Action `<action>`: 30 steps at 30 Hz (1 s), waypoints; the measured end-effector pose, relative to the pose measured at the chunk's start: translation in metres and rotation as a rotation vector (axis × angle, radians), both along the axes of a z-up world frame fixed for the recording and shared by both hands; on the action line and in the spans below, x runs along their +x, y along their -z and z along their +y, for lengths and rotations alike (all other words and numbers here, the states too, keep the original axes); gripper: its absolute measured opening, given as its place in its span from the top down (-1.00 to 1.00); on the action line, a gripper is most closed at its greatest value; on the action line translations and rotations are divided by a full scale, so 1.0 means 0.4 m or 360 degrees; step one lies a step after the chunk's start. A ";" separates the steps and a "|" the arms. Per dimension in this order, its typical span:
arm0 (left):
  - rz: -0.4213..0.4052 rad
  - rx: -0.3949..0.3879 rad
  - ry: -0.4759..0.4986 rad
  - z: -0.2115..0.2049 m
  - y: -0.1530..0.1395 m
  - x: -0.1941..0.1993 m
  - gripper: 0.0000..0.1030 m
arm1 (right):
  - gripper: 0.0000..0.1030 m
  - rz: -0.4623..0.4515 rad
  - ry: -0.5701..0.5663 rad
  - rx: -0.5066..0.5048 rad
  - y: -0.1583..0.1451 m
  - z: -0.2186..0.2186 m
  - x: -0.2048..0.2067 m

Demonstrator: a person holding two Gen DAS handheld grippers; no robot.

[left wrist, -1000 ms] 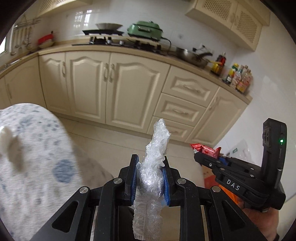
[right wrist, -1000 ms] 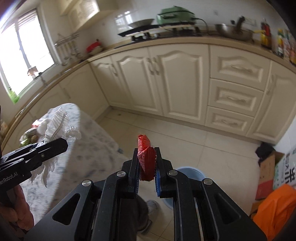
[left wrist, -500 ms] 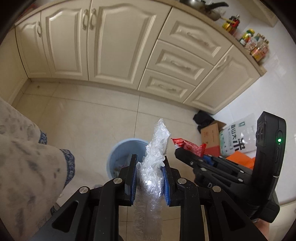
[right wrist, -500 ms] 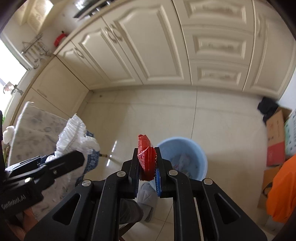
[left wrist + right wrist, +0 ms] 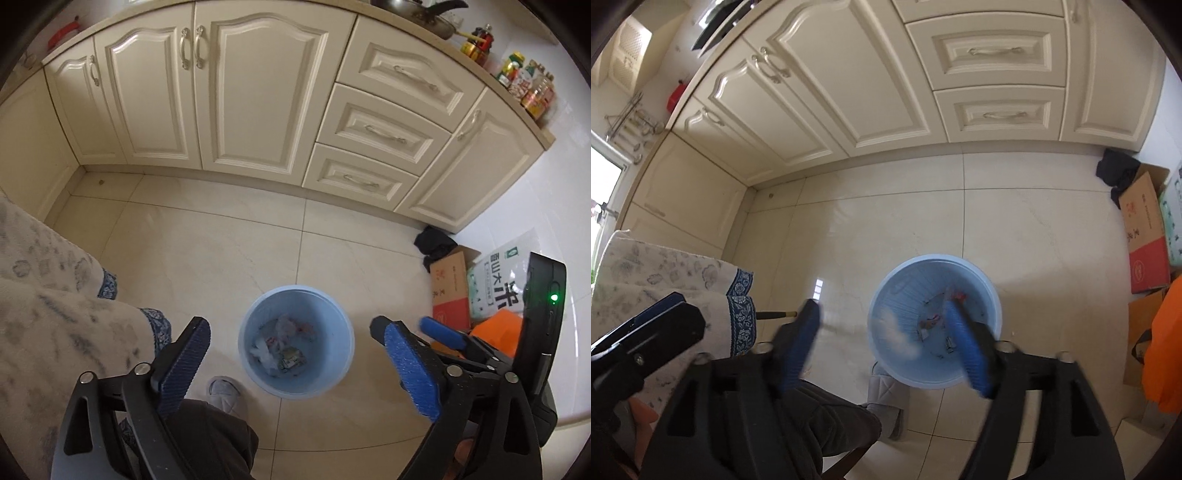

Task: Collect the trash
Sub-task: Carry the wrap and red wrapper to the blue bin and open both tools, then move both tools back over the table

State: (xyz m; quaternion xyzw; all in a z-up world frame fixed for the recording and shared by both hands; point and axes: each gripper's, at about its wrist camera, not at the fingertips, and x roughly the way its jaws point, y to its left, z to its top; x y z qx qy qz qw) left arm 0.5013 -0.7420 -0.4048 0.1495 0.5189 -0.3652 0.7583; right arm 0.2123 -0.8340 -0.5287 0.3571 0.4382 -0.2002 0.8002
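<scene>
Sack [image 5: 496, 284] printed "米", blue bin [image 5: 295, 341] nearby

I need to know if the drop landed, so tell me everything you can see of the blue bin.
The blue bin is a round, light-blue, plastic-looking pail standing upright on the tiled floor, open-topped with no lid. Its inner wall looks ribbed. It is shallowly filled: crumpled clear plastic, small wrappers and a red scrap lie at the bottom. A grey slipper sits close beside it; whether they touch is unclear. Both grippers hang above it, jaws open and empty.
</scene>
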 end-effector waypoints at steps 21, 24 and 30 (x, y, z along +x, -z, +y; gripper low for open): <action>-0.0468 -0.0424 -0.0166 0.500 -0.408 -0.213 -0.97 | -1.00 -0.0371 -0.0080 -0.0331 -0.419 0.224 0.012; -0.0548 -0.0477 -0.0244 0.632 -0.461 -0.248 -0.97 | -1.00 -0.0455 -0.0153 -0.0405 -0.505 0.307 0.033; -0.0727 -0.0534 -0.0408 0.906 -0.536 -0.338 -0.97 | -1.00 -0.0564 -0.0302 -0.0549 -0.628 0.478 0.077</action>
